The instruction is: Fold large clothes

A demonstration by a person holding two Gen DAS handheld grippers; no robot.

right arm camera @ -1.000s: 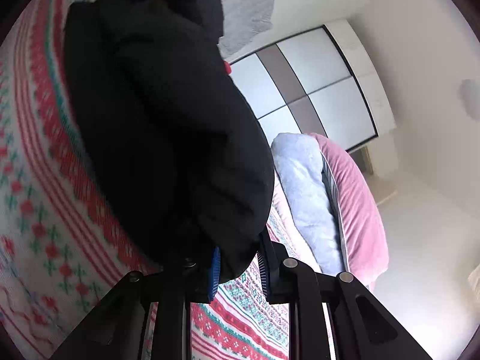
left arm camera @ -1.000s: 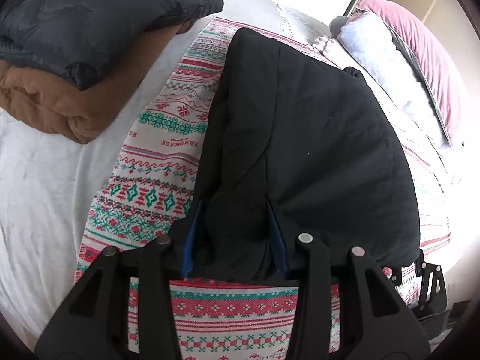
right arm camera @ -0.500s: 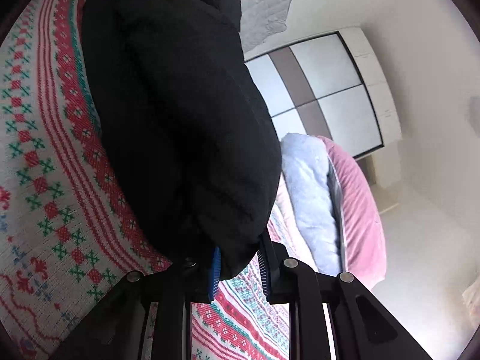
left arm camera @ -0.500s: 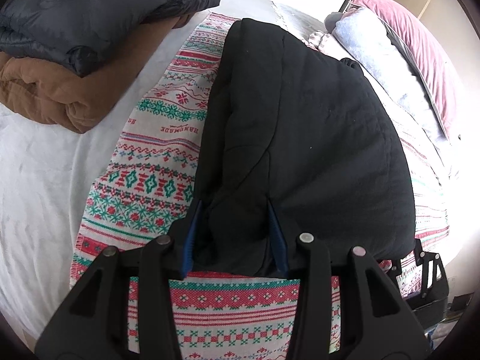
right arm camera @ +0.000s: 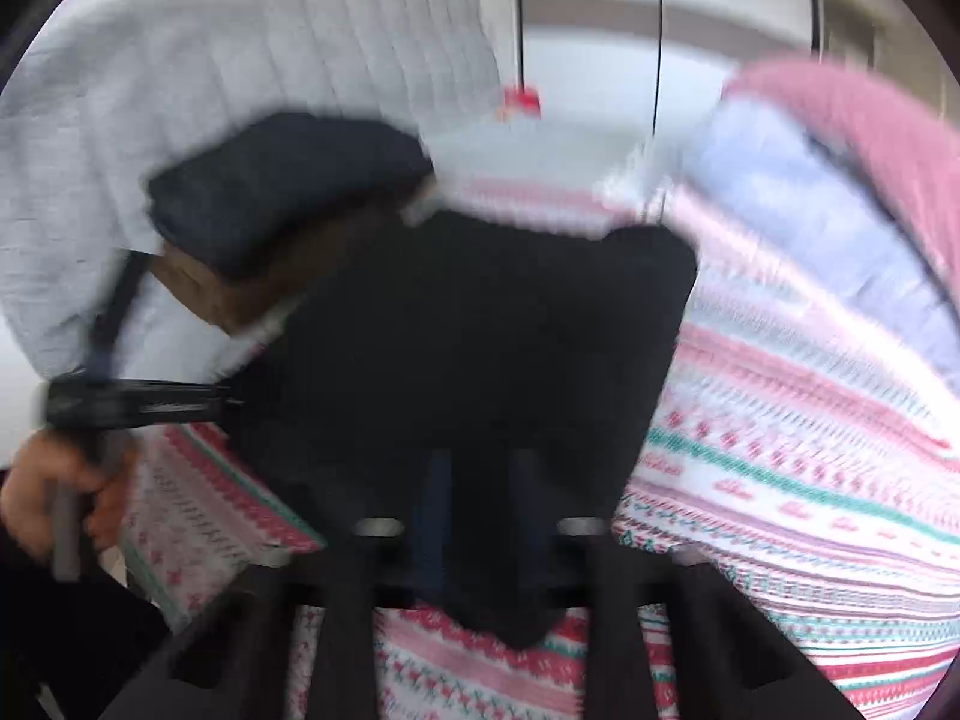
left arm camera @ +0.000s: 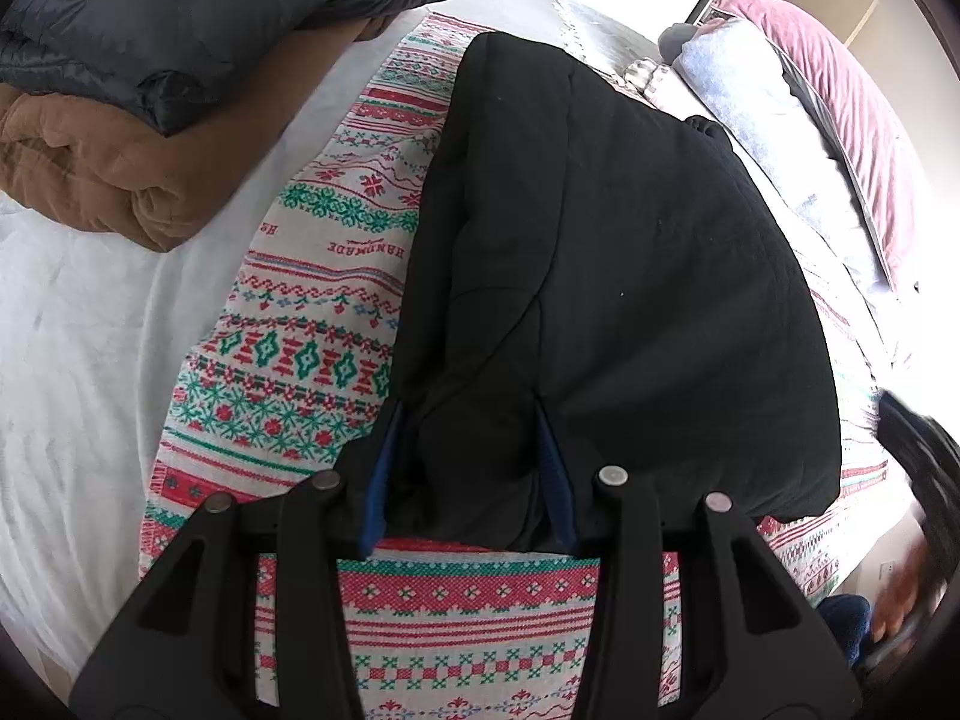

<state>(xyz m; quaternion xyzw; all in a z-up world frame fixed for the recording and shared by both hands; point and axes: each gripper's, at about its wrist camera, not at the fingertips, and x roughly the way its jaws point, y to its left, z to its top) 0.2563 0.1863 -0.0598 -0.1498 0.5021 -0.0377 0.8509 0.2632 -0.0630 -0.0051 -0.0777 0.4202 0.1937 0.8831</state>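
Note:
A large black padded garment (left arm camera: 606,276) lies folded on a red, green and white patterned blanket (left arm camera: 300,312) on the bed. My left gripper (left arm camera: 465,450) has its blue-padded fingers clamped on the garment's near edge. In the blurred right wrist view the same garment (right arm camera: 480,336) fills the middle, and my right gripper (right arm camera: 480,516) pinches its near edge between its fingers. The left gripper with the hand holding it shows in the right wrist view (right arm camera: 132,402). The right gripper shows as a blur at the right edge of the left wrist view (left arm camera: 918,480).
A dark navy puffer jacket (left arm camera: 198,18) lies folded on a brown folded garment (left arm camera: 108,162) at the far left on the white sheet (left arm camera: 72,360). A pale blue pillow (left arm camera: 774,138) and a pink cushion (left arm camera: 852,102) lie at the far right. White wardrobe doors (right arm camera: 588,36) stand behind.
My right gripper has swung quickly around with the garment's edge, so its view now faces across the bed and is blurred. My left gripper has held its grip and barely moved.

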